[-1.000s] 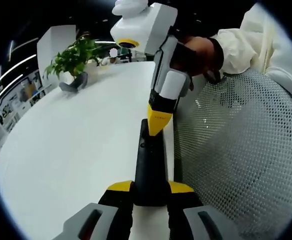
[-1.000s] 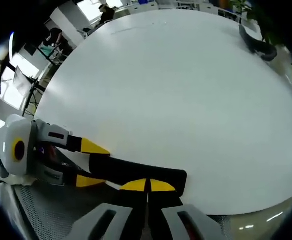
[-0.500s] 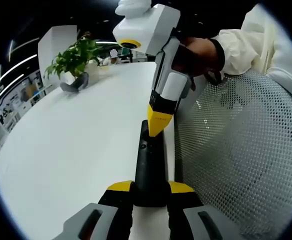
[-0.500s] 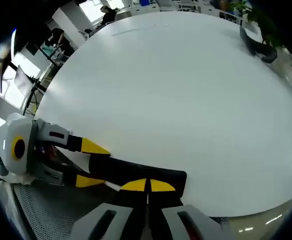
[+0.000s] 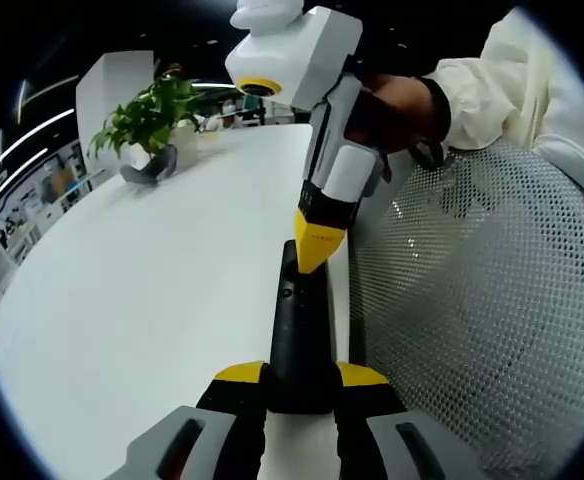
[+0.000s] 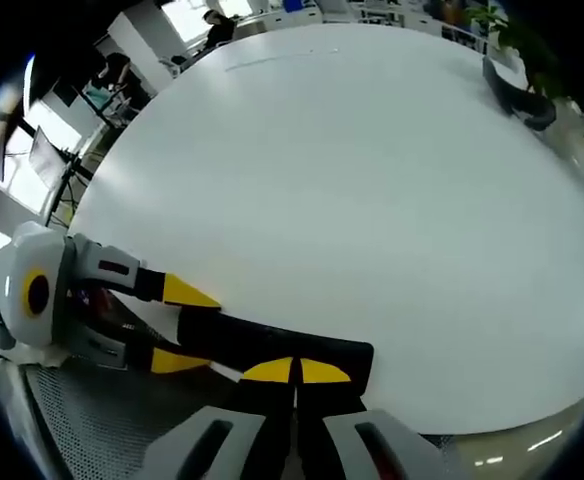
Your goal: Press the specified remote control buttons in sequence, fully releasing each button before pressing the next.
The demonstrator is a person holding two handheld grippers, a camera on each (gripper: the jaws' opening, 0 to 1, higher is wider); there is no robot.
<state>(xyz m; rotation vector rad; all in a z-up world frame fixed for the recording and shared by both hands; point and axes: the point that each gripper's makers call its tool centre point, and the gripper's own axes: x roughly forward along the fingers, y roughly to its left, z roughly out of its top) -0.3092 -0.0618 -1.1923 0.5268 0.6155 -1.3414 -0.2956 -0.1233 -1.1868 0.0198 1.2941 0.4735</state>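
We pinch the remote control (image 5: 300,335) low in frame with the left tool (image 5: 300,378) at the worktop (image 5: 152,290) edge; the right tool (image 5: 317,248), tips together, presses a button. Next we judge: lift fully clear.

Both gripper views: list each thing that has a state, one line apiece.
Remote control: black, lying along the table edge, clamped at one end.
Left gripper: shut on the remote control.
Right gripper: shut, tips on the remote's top face.
Potted plant: upright, far across the table.
White table: bare around the remote.
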